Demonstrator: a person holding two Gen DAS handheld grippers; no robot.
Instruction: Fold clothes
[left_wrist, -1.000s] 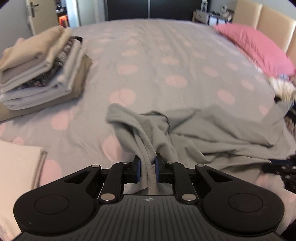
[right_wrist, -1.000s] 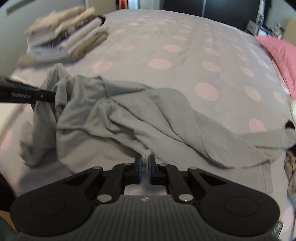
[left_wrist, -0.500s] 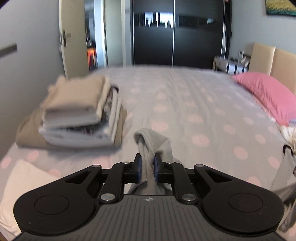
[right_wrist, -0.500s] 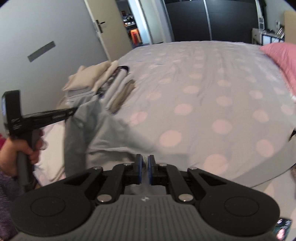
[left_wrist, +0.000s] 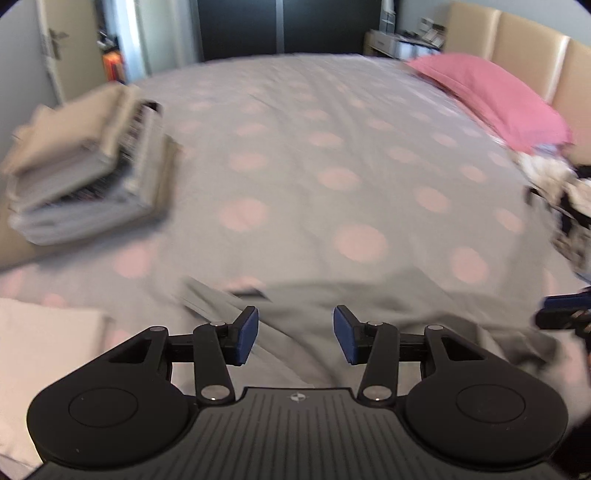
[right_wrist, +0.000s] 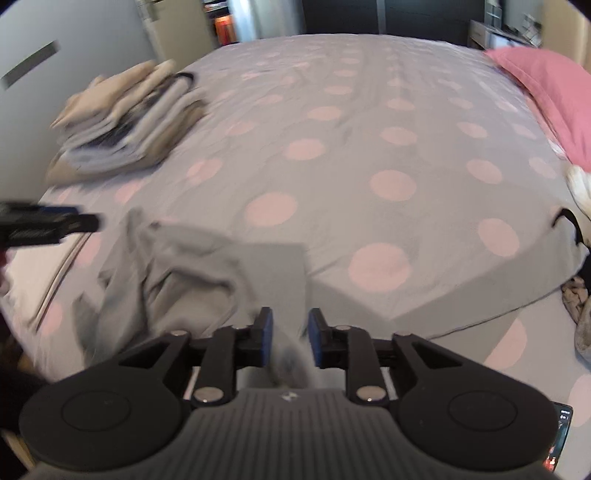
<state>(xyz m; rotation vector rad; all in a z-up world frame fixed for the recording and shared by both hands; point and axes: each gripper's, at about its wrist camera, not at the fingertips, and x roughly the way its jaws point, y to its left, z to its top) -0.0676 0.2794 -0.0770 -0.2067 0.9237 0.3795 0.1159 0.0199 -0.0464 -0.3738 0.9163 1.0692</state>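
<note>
The bed (right_wrist: 369, 122) fills both views, covered by a grey sheet with pale pink dots. A pink pillow (left_wrist: 491, 92) lies at its far right, and a stack of folded clothes (right_wrist: 129, 118) sits at the far left. The task's thing, a grey garment (right_wrist: 192, 266), lies on the near edge of the bed, crumpled on its left part with several loose folds, and flatter toward the right.

The left hand-held gripper (left_wrist: 295, 334) hovers over the near hem of the garment. Its jaws are opening, and there is nothing between them; the cloth lies below, not pinched. The right hand-held gripper (right_wrist: 290, 338) has its jaws opening too. A blurred bit of grey cloth shows in the gap, but the pads do not press on it, so I judge it released.

The garment looks like thin, soft jersey: light, limp, not fragile, and it should slide easily on the sheet. It will not keep any shape when lifted, and it will hang and bunch under its own weight. A grip in the middle would probably only gather more wrinkles. It seems better to take it at two corners or along a seam, such as the shoulders or the hem, one hand-held gripper on each side, and pull lightly apart so it spreads flat before the fold.
</note>
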